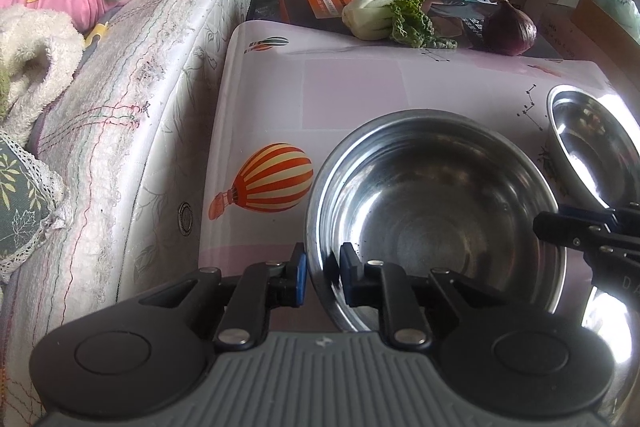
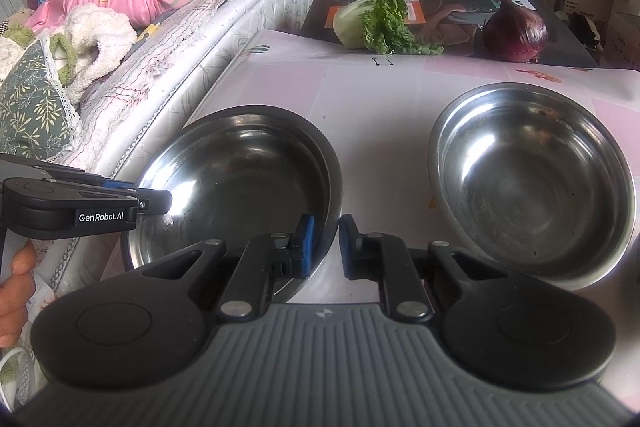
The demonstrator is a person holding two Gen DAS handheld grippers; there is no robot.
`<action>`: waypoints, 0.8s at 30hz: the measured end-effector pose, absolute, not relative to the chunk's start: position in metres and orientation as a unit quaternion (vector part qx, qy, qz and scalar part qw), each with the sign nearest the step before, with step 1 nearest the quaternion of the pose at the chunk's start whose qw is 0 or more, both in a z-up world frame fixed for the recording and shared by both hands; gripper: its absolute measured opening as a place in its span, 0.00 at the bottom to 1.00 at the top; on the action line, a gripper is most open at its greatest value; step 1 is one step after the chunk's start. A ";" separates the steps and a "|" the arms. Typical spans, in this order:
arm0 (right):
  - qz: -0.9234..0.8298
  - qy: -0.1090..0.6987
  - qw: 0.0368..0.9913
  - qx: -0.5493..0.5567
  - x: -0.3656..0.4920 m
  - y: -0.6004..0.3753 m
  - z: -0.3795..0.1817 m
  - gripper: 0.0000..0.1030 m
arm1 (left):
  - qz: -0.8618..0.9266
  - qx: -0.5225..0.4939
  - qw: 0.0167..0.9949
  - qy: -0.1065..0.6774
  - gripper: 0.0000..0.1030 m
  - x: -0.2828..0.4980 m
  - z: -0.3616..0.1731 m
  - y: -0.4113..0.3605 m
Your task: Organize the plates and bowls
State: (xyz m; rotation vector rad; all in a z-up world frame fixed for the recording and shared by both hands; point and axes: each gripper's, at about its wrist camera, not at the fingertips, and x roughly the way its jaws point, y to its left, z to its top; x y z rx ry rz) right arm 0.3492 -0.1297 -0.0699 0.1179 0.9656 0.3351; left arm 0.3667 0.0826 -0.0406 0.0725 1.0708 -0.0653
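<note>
Both grippers are clamped on one steel bowl (image 2: pixel 236 183) on the pink table (image 2: pixel 384 95): left gripper (image 1: pixel 323 273) pinches its left rim, right gripper (image 2: pixel 326 247) its right rim. A second steel bowl (image 2: pixel 532 183) sits just beside, right.

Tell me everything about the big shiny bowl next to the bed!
The big bowl looks like shiny steel, round and deep, with a rolled rim. It is empty and sits upright on the pink balloon tablecloth, at the edge nearest the mattress. The left gripper pinches its rim on one side, and the right gripper pinches the opposite side. A second steel bowl stands apart from it.
</note>
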 end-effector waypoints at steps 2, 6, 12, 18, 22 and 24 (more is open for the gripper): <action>0.161 0.460 0.871 0.057 0.349 -0.130 -0.067 0.13 | -0.031 0.034 0.860 0.509 0.18 0.366 -0.038 0.083; 0.161 0.456 0.873 0.057 0.347 -0.130 -0.062 0.13 | -0.028 0.035 0.863 0.504 0.17 0.363 -0.031 0.083; 0.162 0.446 0.878 0.058 0.342 -0.133 -0.049 0.13 | -0.026 0.039 0.871 0.490 0.17 0.356 -0.014 0.080; 0.162 0.435 0.884 0.064 0.334 -0.140 -0.033 0.13 | -0.027 0.045 0.878 0.475 0.17 0.349 0.005 0.071; 0.160 0.430 0.885 0.076 0.328 -0.153 -0.023 0.13 | -0.030 0.049 0.882 0.469 0.17 0.345 0.016 0.061; 0.158 0.427 0.887 0.081 0.325 -0.160 -0.019 0.13 | -0.033 0.052 0.883 0.466 0.17 0.344 0.022 0.054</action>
